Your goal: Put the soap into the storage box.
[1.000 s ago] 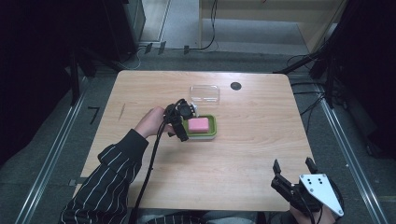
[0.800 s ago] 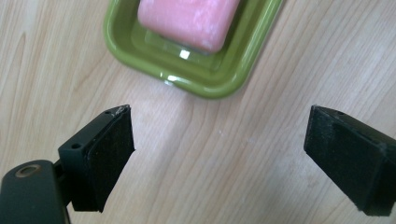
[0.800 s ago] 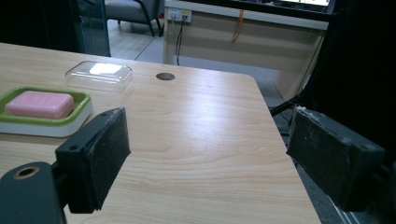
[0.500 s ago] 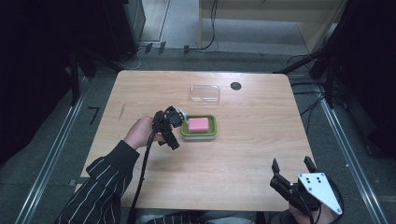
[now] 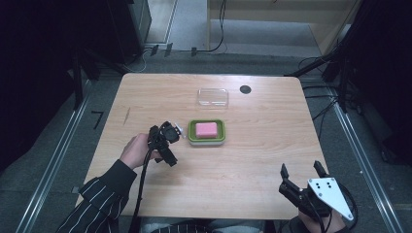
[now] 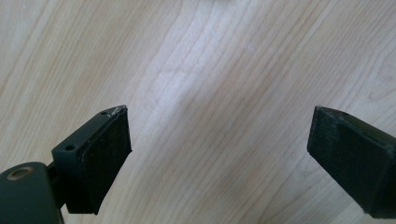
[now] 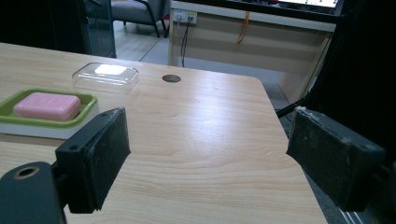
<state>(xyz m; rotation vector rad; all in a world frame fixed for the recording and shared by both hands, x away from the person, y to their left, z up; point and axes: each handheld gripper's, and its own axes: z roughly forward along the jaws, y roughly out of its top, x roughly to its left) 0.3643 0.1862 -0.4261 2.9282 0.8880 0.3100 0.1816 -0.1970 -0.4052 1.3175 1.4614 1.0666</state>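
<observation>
Standing beside the tabletop (image 5: 252, 160), I recorded the following layout. The left hand-held gripper (image 5: 179, 130) lay just left of the green soap dish (image 5: 207, 141), close to its left rim but not touching it. Its jaws stood wide apart and had just been opening, with nothing between them; in the left gripper view the left hand-held gripper (image 6: 219, 144) looked straight down on bare wood grain. The person's left hand (image 5: 135, 150) held the body of the tool, and a striped sleeve (image 5: 99, 201) ran back to the near edge of the tabletop, with the black cable (image 5: 142, 189) trailing along it.

The soap dish sat near the middle of the tabletop. A pink soap bar (image 5: 207, 129) lay flat inside it. In the right gripper view the dish (image 7: 88, 103) and the soap bar (image 7: 46, 106) appeared at the left, beyond that tool's left jaw.

A clear plastic lid (image 5: 213, 96) rested on the wood behind the dish, apart from it. A round dark hole (image 5: 245, 89) lay just to the right of the lid.

The right hand-held gripper (image 5: 300, 170) was at the near right corner of the tabletop, well apart from the dish. Its jaws were spread wide and empty, and its grey three-cornered plate (image 5: 330, 193) faced upward.
</observation>
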